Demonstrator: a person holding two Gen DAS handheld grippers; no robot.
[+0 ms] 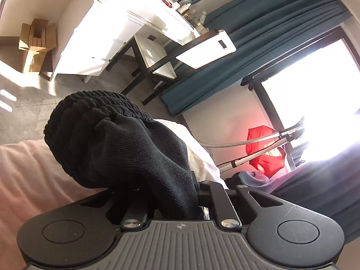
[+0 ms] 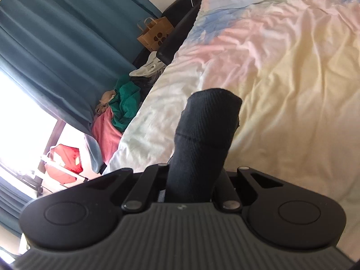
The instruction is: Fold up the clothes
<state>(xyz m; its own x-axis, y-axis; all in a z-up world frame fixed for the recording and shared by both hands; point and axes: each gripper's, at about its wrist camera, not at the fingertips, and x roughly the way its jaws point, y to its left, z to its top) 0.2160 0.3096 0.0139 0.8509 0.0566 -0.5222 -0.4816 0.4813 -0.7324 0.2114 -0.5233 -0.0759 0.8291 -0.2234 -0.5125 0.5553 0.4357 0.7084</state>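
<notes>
A black sock fills both views. In the left wrist view its ribbed cuff end (image 1: 117,139) bunches over my left gripper (image 1: 166,193), which is shut on it; the fingers are hidden under the cloth. In the right wrist view the toe end of the sock (image 2: 202,135) stands up from my right gripper (image 2: 193,186), which is shut on it, fingers hidden. Both ends are held above the bed with its pastel duvet (image 2: 281,67).
A heap of clothes (image 2: 121,108) lies on the floor beside the bed by the teal curtains (image 2: 45,45). A paper bag (image 2: 155,33) stands near a black chair. A white desk (image 1: 126,29), a cardboard box (image 1: 36,42) and a red garment on a rack (image 1: 265,150) are beyond.
</notes>
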